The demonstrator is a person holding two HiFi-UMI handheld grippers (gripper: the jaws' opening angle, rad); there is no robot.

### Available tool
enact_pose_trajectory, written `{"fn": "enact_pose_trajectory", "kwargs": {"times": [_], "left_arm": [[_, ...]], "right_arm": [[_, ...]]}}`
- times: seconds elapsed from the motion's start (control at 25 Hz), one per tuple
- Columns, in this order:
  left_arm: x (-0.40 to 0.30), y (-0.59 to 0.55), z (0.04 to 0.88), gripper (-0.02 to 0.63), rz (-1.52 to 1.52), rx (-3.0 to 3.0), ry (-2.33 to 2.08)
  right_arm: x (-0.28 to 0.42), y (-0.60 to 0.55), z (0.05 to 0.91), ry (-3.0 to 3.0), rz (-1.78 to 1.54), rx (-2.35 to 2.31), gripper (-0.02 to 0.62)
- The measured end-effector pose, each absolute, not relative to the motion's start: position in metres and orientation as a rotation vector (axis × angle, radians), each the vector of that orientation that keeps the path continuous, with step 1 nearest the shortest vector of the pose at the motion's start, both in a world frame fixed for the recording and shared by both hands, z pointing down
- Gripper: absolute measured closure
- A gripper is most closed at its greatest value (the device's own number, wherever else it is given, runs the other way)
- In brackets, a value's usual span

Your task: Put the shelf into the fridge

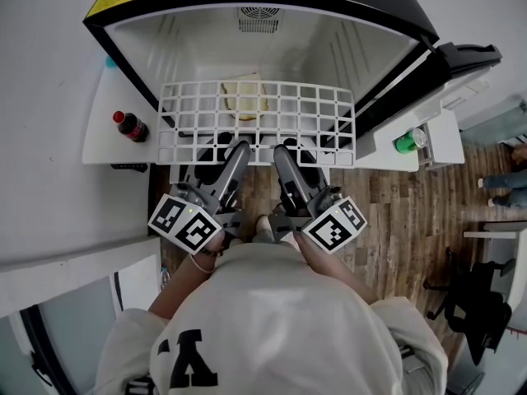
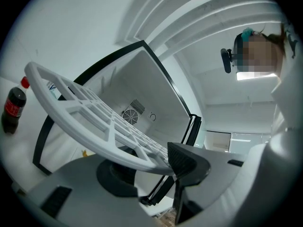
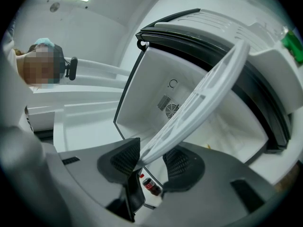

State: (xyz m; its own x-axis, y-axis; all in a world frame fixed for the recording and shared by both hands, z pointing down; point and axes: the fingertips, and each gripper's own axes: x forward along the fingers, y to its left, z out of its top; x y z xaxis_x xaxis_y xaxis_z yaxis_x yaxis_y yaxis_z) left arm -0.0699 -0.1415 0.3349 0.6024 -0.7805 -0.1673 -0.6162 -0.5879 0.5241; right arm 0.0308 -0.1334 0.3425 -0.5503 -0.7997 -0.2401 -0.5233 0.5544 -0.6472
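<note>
A white grid shelf [image 1: 259, 122] hangs level in front of the open mouth of the black-framed white fridge [image 1: 329, 48]. My left gripper [image 1: 235, 151] and right gripper [image 1: 284, 153] sit side by side at the shelf's near edge, each shut on its rim. In the left gripper view the shelf [image 2: 94, 122] runs up to the left from my left gripper [image 2: 152, 162]. The right gripper view shows the shelf [image 3: 199, 98] slanting up to the right out of my right gripper [image 3: 150, 159], with the fridge's back wall and fan vent [image 3: 171, 110] behind.
A cola bottle [image 1: 130, 126] stands on the white surface left of the fridge. The fridge door [image 1: 428, 130] is swung open at the right, with a green bottle [image 1: 405, 142] in its rack. A pale yellowish item [image 1: 244, 97] lies inside the fridge. Below is wooden floor [image 1: 395, 220].
</note>
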Motion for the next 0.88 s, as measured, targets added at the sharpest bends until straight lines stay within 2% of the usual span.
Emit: {"fn": "enact_pose_trajectory", "kwargs": {"times": [0.88], "left_arm": [[-0.0687, -0.15, 0.3348, 0.425, -0.542, 2.41, -1.136]], "right_arm": [[0.0315, -0.1425, 0.3421, 2.284, -0.69, -1.053, 0.434]]}}
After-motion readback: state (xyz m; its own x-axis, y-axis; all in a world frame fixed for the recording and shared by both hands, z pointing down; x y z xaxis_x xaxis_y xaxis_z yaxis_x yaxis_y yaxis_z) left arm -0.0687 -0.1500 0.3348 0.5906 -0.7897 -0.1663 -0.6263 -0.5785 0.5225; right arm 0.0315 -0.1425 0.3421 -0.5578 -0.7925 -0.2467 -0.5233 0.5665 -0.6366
